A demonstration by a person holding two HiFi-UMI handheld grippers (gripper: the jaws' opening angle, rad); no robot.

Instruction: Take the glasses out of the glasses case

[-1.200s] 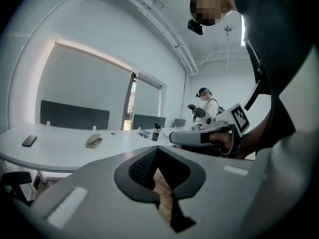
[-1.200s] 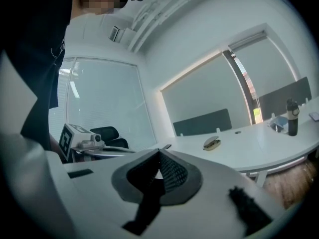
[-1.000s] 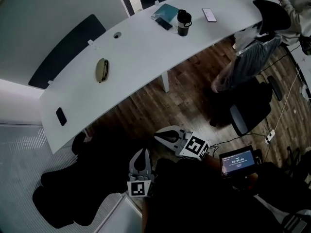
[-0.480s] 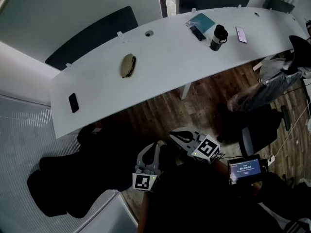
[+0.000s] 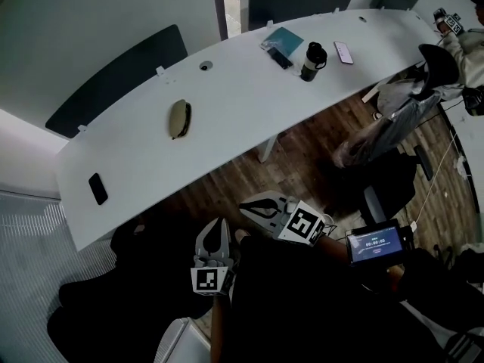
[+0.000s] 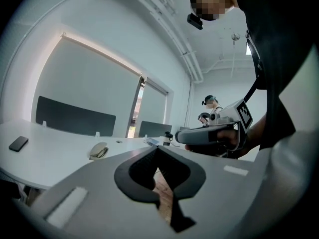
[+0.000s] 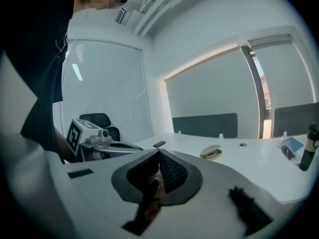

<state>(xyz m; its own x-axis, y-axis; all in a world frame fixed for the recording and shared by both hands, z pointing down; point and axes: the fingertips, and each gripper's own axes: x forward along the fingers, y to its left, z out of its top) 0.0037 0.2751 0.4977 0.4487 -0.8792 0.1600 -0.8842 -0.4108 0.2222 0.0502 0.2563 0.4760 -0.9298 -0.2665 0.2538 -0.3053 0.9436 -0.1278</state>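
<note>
As it lies on the table, the glasses case runs crosswise.

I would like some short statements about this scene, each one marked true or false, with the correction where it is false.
1. The glasses case lies on the white table, apart from both claws. True.
2. The left claw grips the glasses case. False: it is shut on nothing, below the table edge.
3. The black cup stands upright beside a teal notebook. True.
4. The right claw is wide open. False: it is shut and empty.
</note>
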